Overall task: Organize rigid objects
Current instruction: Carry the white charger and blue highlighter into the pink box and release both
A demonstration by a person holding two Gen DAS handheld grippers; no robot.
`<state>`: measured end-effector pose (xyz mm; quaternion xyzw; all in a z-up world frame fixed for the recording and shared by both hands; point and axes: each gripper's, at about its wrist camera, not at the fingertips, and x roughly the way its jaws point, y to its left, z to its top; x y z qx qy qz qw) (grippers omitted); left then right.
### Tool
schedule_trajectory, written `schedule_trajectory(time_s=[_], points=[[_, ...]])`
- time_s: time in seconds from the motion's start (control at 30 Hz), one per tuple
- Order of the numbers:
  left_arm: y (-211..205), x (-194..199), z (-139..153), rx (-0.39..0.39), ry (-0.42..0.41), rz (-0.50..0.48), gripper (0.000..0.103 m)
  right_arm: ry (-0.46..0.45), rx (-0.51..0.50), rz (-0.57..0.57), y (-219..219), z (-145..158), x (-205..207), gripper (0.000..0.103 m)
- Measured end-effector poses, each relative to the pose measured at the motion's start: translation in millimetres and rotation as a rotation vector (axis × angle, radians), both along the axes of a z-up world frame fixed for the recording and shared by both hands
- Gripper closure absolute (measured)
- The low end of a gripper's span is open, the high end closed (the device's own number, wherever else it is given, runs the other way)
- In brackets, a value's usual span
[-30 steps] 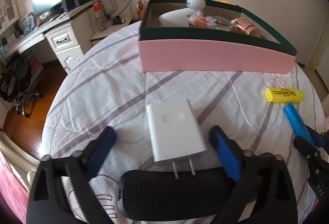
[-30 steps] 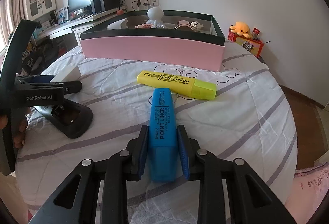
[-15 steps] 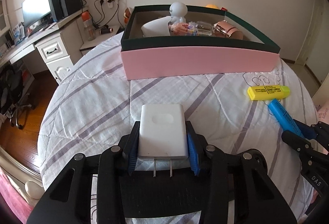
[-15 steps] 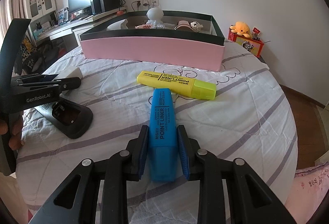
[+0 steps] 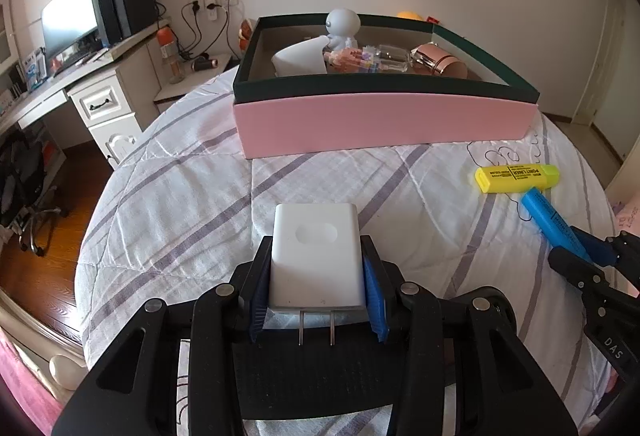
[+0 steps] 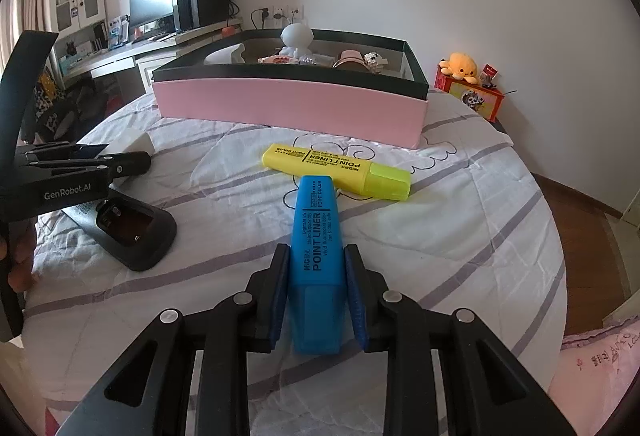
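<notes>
Left gripper (image 5: 316, 276) is clamped on the white plug adapter (image 5: 316, 252), blue pads pressing both long sides, its two prongs pointing back toward the camera; its jaws have just been closing and the adapter sits between them. The adapter is above the quilted striped bedspread (image 5: 168, 196), near side of the pink box (image 5: 384, 124); can't tell if it's lifted clear of the cloth. Right gripper (image 6: 316, 292) is clenched on the blue highlighter (image 6: 316, 232), pads on its rear half, tip pointing toward the box. The yellow highlighter (image 6: 336, 172) lies crosswise just past the blue one's tip, on the bedspread, between it and the box. A black charging cradle (image 6: 136, 232) sits on the cloth under the left gripper. The box, dark green rim, holds a white round-headed figure (image 5: 342, 28), a white curved item, a clear bottle and a rose-gold item. Desk with monitor (image 5: 72, 24) off to the left.
</notes>
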<state>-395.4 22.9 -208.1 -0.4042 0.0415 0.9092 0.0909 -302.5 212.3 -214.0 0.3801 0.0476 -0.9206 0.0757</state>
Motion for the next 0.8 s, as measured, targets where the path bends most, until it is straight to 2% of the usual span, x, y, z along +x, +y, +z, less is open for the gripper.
schedule_trajectory(time_s=[0.27, 0.4, 0.5, 0.6, 0.73, 0.8], points=[[-1.7, 7.0, 6.5, 0.022, 0.012, -0.02, 0.063, 0.024, 0.004, 0.012, -1.2, 2.8, 4.2, 0.076], [-2.2, 13.1, 17.2, 0.041, 0.034, -0.043, 0.063, 0.01, -0.099, 0.039, 7.8, 5.9, 2.8, 0.076], [-1.1, 17.8, 24.6, 0.037, 0.056, -0.056, 0.063, 0.017, -0.127, 0.057, 8.2, 12.7, 2.3, 0.076], [-3.6, 20.2, 31.1, 0.073, 0.069, -0.072, 0.063, 0.032, -0.177, 0.094, 7.9, 25.4, -0.1, 0.076], [-6.7, 25.8, 32.9, 0.068, 0.082, -0.079, 0.063, 0.045, -0.151, 0.11, 5.4, 37.8, -3.7, 0.076], [-10.0, 27.7, 33.7, 0.084, 0.084, -0.074, 0.063, 0.048, -0.17, 0.117, 7.4, 40.3, -5.5, 0.076]])
